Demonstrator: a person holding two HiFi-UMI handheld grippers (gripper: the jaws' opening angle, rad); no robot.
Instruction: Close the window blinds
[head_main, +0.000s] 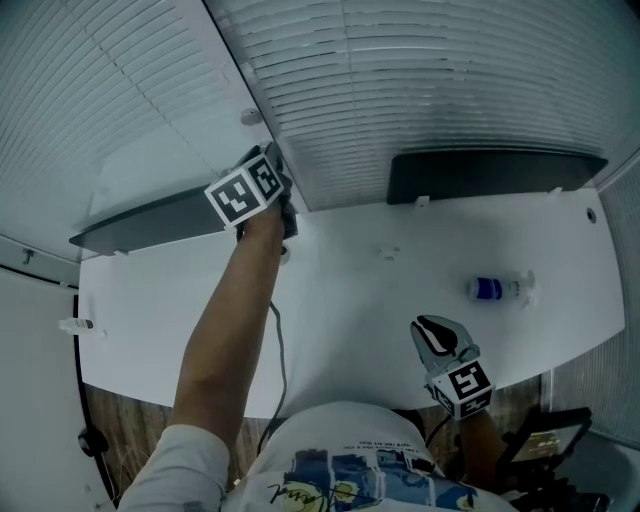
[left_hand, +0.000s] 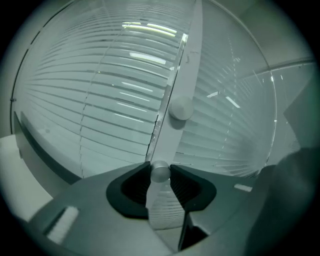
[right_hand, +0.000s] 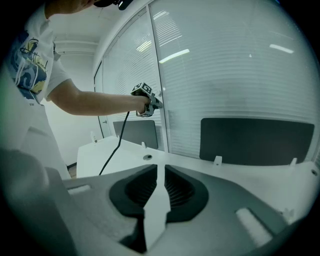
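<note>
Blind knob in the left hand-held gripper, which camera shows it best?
The left gripper view: the knob sits close up, clamped between the jaws against the window frame. In the head view the left hand-held gripper covers it; in the right gripper view it is too small to make out.

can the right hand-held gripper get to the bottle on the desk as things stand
Probably yes: the right hand-held gripper hovers over the near edge of the desk, and only bare desktop lies between it and the bottle.
</note>
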